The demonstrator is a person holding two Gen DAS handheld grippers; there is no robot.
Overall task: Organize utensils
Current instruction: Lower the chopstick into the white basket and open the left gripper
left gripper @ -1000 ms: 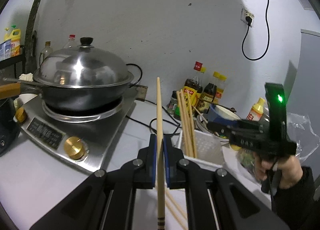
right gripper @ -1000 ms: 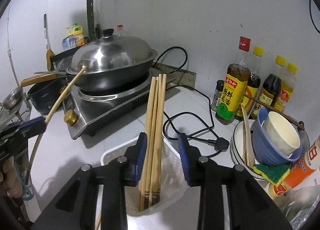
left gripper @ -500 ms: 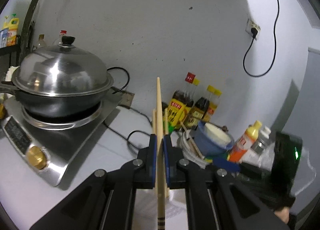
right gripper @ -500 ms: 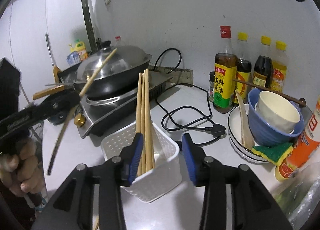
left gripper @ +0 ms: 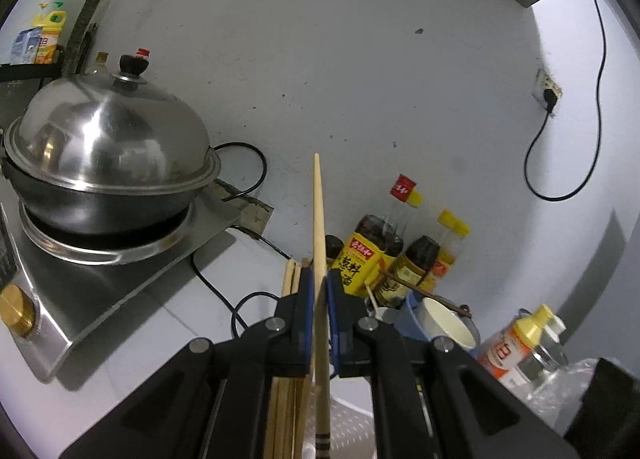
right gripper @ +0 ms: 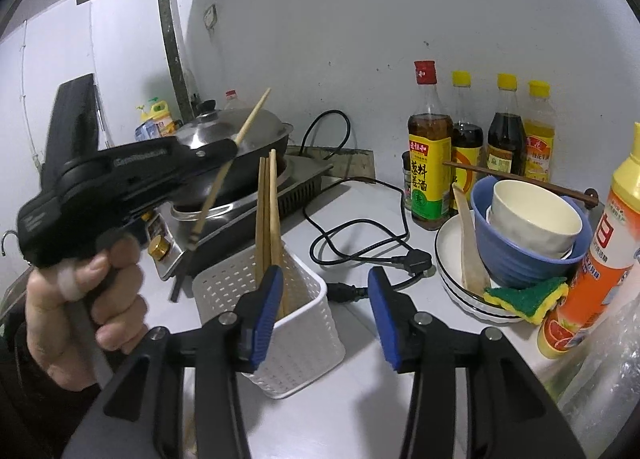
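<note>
My left gripper (left gripper: 319, 291) is shut on a single wooden chopstick (left gripper: 319, 219), held nearly upright above the white perforated basket (left gripper: 352, 425). In the right wrist view the left gripper (right gripper: 224, 151) holds that chopstick (right gripper: 226, 167) tilted, just left of and above the basket (right gripper: 304, 323). Several chopsticks (right gripper: 267, 211) stand in the basket. My right gripper (right gripper: 326, 311) is open and empty, its left finger in front of the basket's near right side.
A lidded wok (left gripper: 108, 147) sits on an induction cooker (left gripper: 132, 271) at the left. Sauce bottles (right gripper: 476, 139) line the wall. Stacked bowls on plates (right gripper: 528, 231) with a sponge (right gripper: 528, 293) stand at the right. A black power cord (right gripper: 360, 227) lies behind the basket.
The left gripper has carried its chopstick rightward to above the basket. The right gripper has drawn back and opened wider, clear of the chopsticks in the basket.
</note>
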